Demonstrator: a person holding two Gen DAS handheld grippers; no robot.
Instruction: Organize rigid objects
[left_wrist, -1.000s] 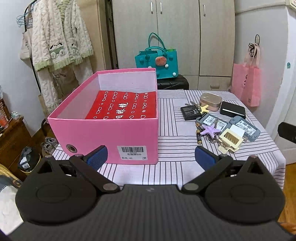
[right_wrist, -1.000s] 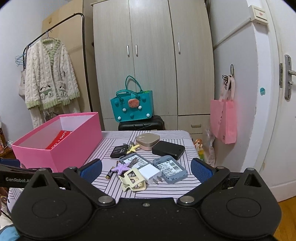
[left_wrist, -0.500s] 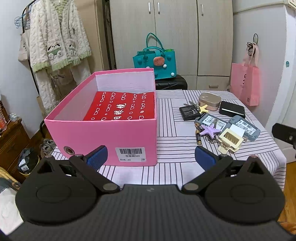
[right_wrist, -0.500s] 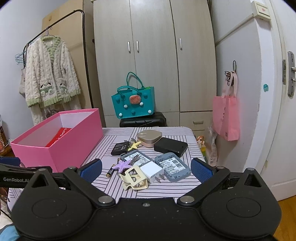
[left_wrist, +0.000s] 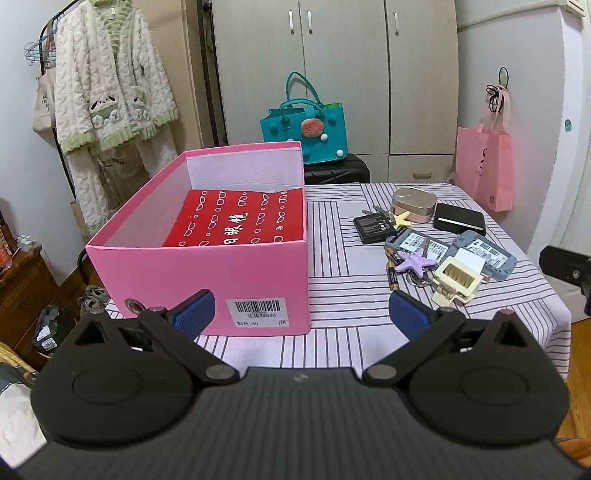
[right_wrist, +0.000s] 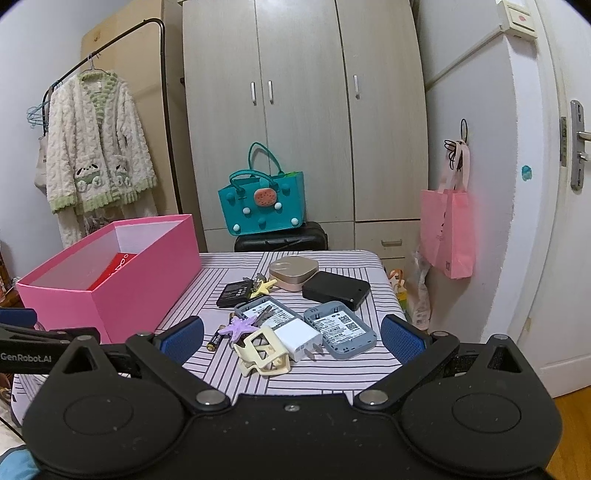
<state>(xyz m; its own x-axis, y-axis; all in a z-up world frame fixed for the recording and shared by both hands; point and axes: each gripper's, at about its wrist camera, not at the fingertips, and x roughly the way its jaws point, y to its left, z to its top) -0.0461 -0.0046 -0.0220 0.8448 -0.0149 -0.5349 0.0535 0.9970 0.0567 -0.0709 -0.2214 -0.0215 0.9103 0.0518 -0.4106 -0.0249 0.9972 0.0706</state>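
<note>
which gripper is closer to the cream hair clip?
Right. The right gripper hangs just short of the hair clip, jaws open. The left gripper faces the pink box, clip off to its right.

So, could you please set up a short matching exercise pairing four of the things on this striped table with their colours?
Things:
1. shoebox
2. starfish clip
3. plug adapter
4. hair claw

Colours:
a. white
b. cream
c. pink
d. lilac

Pairs: 1-c, 2-d, 3-a, 4-b
</note>
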